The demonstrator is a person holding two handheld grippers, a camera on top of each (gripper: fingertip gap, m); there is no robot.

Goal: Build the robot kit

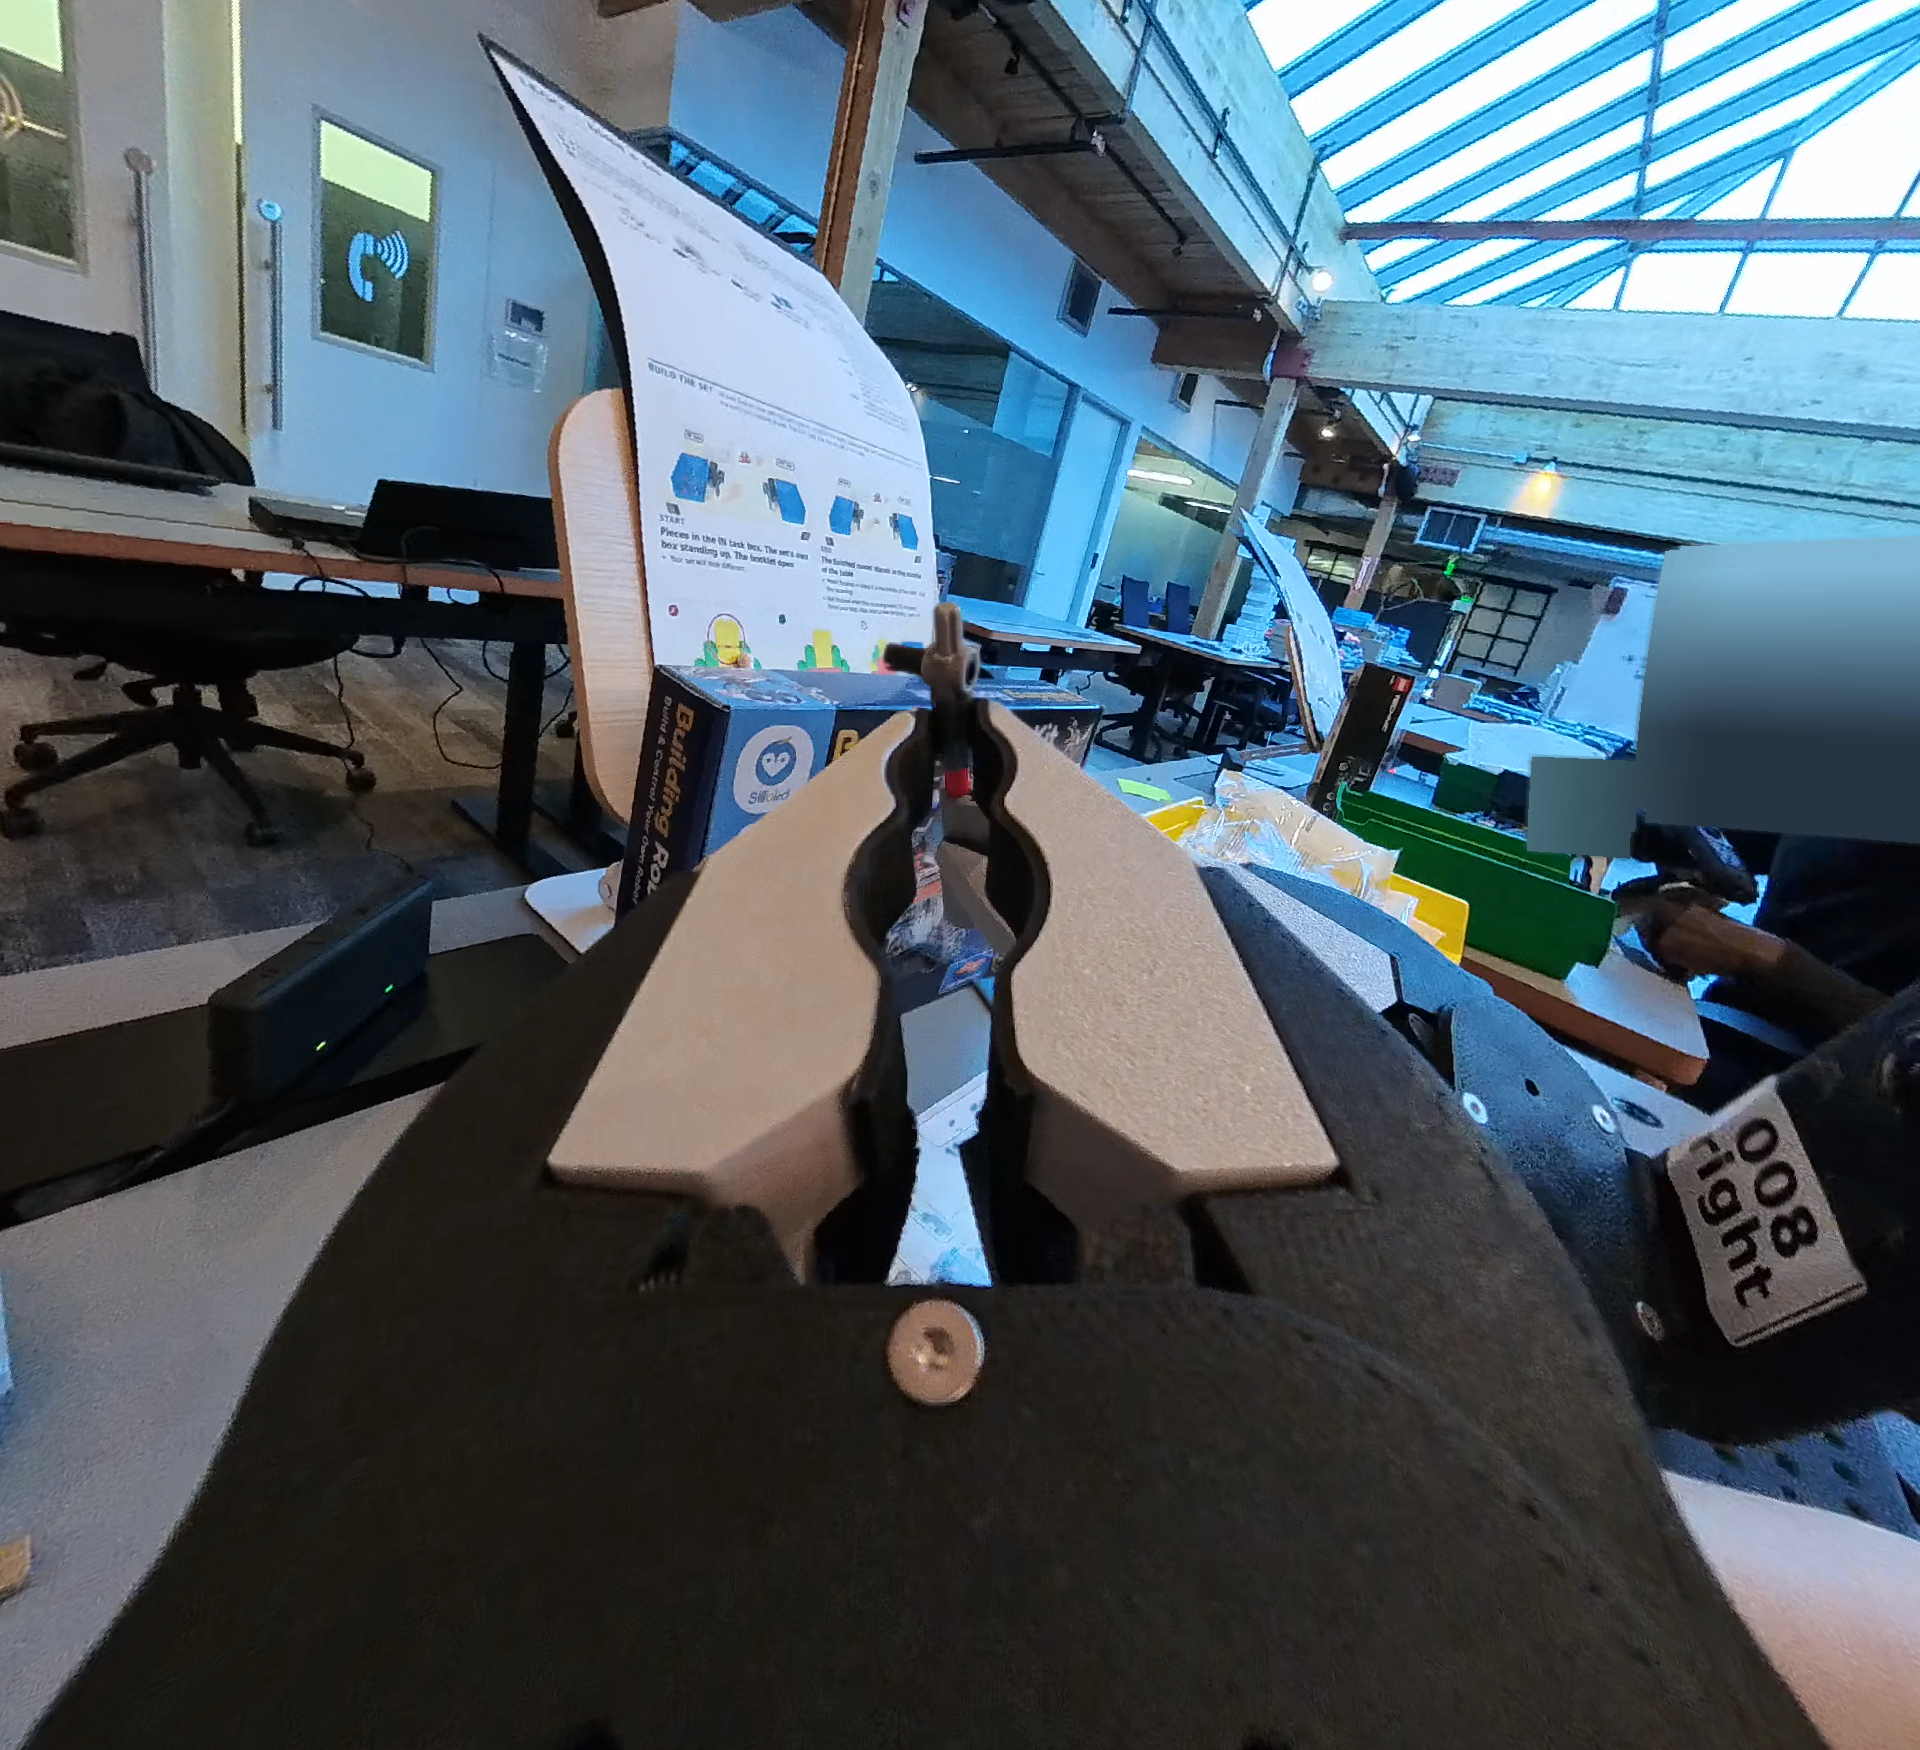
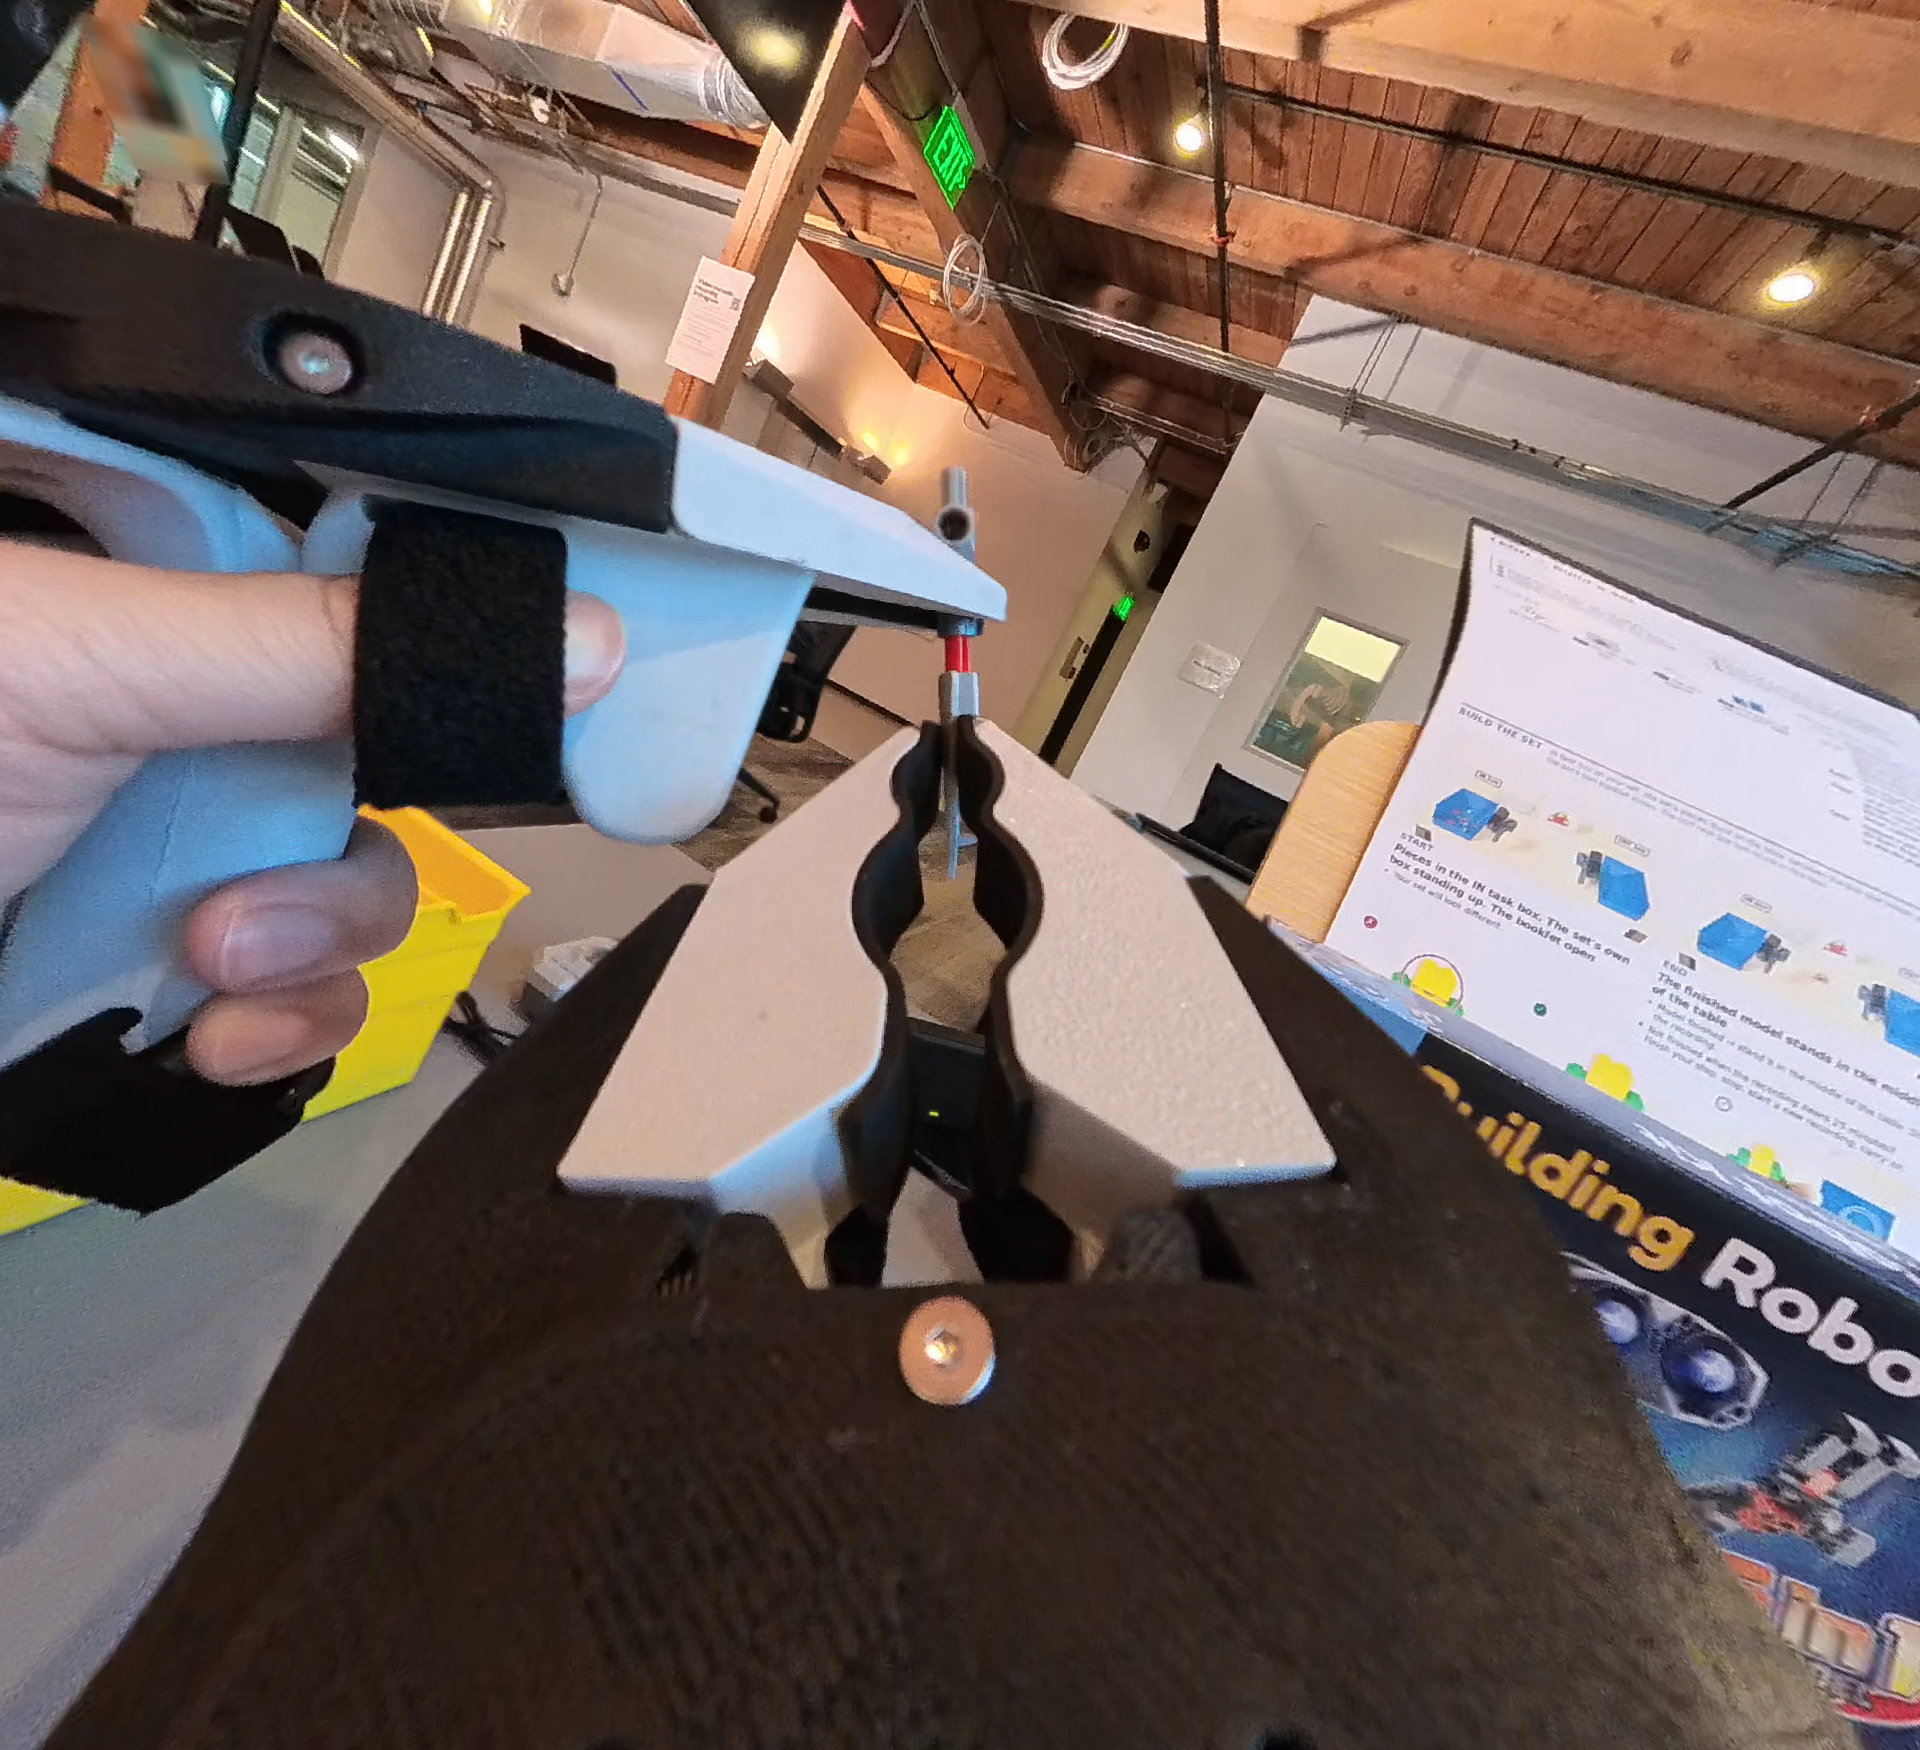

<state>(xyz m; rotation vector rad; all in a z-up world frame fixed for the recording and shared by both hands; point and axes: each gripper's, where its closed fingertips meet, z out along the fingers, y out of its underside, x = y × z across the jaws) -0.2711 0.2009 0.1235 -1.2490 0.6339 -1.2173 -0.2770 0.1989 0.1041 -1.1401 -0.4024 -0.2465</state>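
1. Left gripper [image 1: 948, 724] pinches a small grey-and-red toy assembly [image 1: 948, 661] at its fingertips, above the blue kit box [image 1: 717, 765].
2. Right gripper [image 2: 951, 734] clamps the same assembly's lower end, beside the instruction sheet [image 2: 1662, 817].

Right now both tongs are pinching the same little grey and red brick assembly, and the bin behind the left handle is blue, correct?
Not quite: the bin is yellow, as the right wrist view shows. The rest holds: the left tongs and right tongs both pinch the same grey and red brick assembly.

Lettered box [image 2: 1714, 1337], printed sheet [image 2: 1662, 817], green sign [image 2: 948, 154]
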